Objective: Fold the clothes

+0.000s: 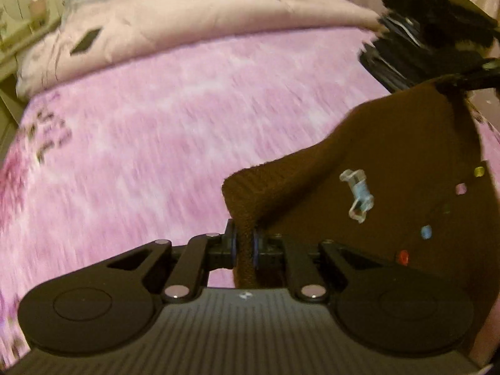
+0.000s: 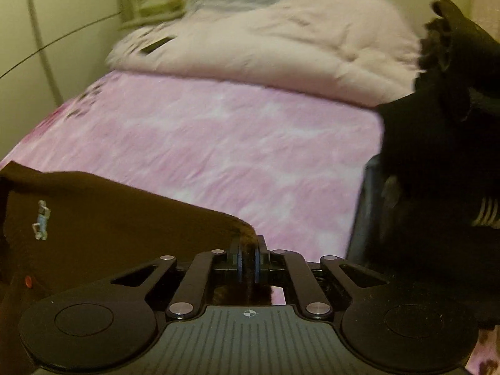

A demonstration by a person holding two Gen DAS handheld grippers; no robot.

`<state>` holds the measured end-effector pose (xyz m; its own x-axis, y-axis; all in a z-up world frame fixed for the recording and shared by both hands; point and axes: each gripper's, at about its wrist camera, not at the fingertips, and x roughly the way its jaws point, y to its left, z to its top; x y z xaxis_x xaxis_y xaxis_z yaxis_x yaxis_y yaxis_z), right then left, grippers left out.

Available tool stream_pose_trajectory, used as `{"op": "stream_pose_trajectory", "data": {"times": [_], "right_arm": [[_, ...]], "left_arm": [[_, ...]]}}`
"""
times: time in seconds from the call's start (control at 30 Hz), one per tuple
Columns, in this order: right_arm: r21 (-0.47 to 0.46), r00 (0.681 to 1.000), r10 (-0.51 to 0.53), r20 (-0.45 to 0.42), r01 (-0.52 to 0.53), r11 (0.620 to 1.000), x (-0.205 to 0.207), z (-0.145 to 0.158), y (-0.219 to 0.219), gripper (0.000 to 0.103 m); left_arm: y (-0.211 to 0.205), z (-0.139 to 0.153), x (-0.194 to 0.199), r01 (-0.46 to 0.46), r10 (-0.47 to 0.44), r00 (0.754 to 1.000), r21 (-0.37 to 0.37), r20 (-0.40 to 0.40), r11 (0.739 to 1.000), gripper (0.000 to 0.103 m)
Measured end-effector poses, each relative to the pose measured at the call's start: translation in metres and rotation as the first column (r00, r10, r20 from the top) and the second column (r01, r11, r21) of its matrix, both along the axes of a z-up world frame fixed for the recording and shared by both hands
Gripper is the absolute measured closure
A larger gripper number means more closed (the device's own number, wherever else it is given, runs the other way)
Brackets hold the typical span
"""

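While both are angled down over the bed, each hand-held gripper clamps the brown knit sweater.
Left hand-held gripper and right hand-held gripper pinch fuzzy ribbed edges; the sweater hangs above the pink mottled sheet's near edge.

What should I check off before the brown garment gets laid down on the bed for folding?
1. Left gripper shut on the brown garment: ok, knit edge pinched between the pads.
2. Right gripper shut on the same garment: ok, cloth sits between its pads.
3. Garment stretched between both grippers, not bunched: ok, it hangs as one sheet, embroidered logo facing the camera.
4. Landing area on the pink bedsheet free of items: ok.
5. Pale duvet and the dark flat object on it out of the way: ok, both lie at the far end.
6. Lower hem free: cannot tell, out of view.
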<state>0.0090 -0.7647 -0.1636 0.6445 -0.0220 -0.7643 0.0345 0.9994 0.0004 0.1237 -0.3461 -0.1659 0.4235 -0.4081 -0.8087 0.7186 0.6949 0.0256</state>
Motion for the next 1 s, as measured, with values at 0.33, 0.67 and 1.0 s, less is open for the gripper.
{"op": "stream_pose_trajectory", "data": {"times": [0.33, 0.67, 1.0], "right_arm": [[0.208, 0.988, -0.043, -0.149, 0.074, 0.975, -0.074, -0.044, 0.008, 0.037], [0.348, 0.926, -0.075, -0.37, 0.212, 0.913, -0.205, -0.074, 0.05, 0.037], [0.321, 0.936, -0.042, -0.349, 0.161, 0.933, -0.217, -0.095, 0.076, 0.037]], "left_arm": [[-0.013, -0.042, -0.022, -0.02, 0.021, 0.986, 0.008, -0.165, 1.0, 0.061], [-0.021, -0.098, -0.078, 0.253, -0.206, 0.893, 0.069, -0.4, 0.965, 0.097], [0.038, -0.036, -0.061, 0.202, -0.216, 0.903, -0.078, -0.371, 0.976, 0.098]]}}
